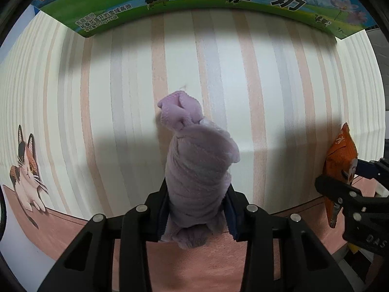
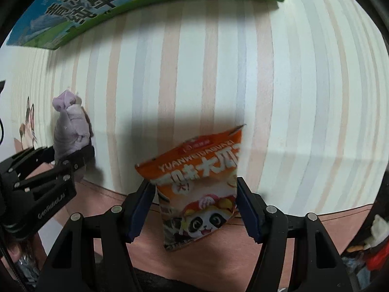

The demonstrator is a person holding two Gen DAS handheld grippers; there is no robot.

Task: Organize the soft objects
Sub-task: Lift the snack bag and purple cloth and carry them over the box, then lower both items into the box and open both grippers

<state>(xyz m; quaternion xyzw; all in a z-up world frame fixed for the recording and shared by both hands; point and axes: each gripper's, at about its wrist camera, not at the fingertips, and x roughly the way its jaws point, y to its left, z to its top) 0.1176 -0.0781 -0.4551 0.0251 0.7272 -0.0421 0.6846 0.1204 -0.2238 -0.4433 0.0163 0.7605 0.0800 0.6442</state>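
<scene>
Left wrist view shows our left tool (image 1: 197, 209) clamped on a rolled lilac towel (image 1: 194, 170), which stands up between the pads and pokes forward above the striped cloth. Right wrist view shows our right tool (image 2: 194, 204) closed around an orange snack packet (image 2: 201, 189) with a panda printed low on its face; the packet tilts a little and its bottom edge hangs below the pads. We judge both soft things to be lifted and in transit, neither yet set down, so the placing remains for both. Farther out, a green and blue milk carton box (image 1: 194, 2) lies along the far edge of the tabletop (image 1: 267, 85); it may be the goal, though we cannot tell, as its opening is out of sight. Pale pink, grey and cream stripes cover the surface, with a plain pink border near us and a calico cat picture (image 1: 26, 168) at the near left. At the near right edge of the right view some red and white clutter (image 2: 375, 245) sits off the cloth, too blurred to name.
</scene>
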